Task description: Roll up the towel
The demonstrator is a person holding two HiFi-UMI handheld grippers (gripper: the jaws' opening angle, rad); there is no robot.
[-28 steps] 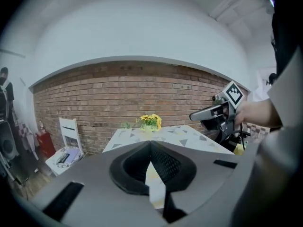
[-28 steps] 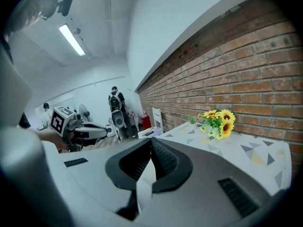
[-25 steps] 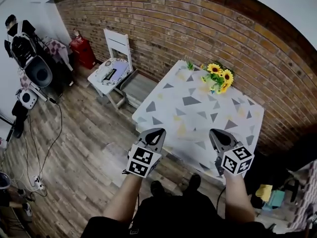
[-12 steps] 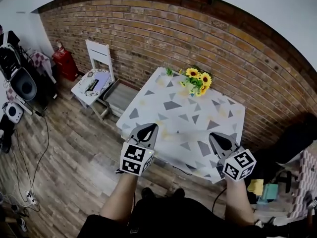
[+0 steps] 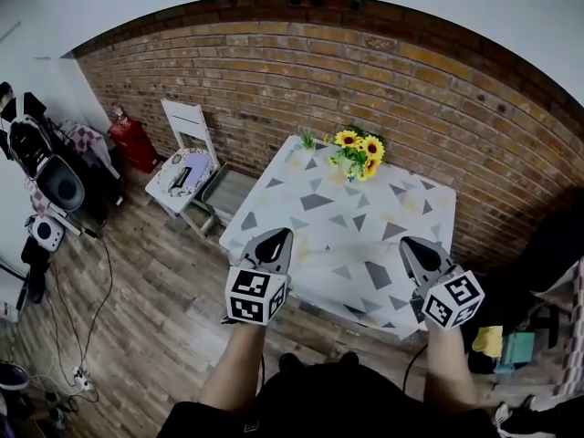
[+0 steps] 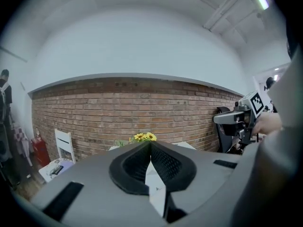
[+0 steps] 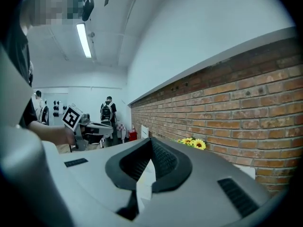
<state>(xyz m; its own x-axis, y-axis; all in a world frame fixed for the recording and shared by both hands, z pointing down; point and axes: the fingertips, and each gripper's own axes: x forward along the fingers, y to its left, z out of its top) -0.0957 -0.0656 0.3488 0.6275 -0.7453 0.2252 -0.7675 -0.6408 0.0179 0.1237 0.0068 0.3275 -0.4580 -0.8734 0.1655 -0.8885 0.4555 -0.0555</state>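
No towel shows in any view. In the head view my left gripper (image 5: 276, 236) hangs shut and empty over the near left edge of a white table (image 5: 321, 222) printed with grey triangles. My right gripper (image 5: 413, 245) hangs shut and empty over the table's near right part. The left gripper view shows the left gripper (image 6: 150, 144) with its jaws pressed together and nothing between them. In the right gripper view the right gripper (image 7: 151, 141) is likewise shut and empty. Both point roughly level towards the brick wall.
A pot of sunflowers (image 5: 358, 151) stands at the table's far edge by the brick wall (image 5: 274, 71). A white chair (image 5: 187, 158) with things on its seat stands left of the table. Equipment and cables (image 5: 50, 181) crowd the wooden floor at far left. People stand in the background (image 7: 108, 111).
Both grippers have risen and moved forward over the table's near edge, still shut. The head view has shifted, with more wall above the table.
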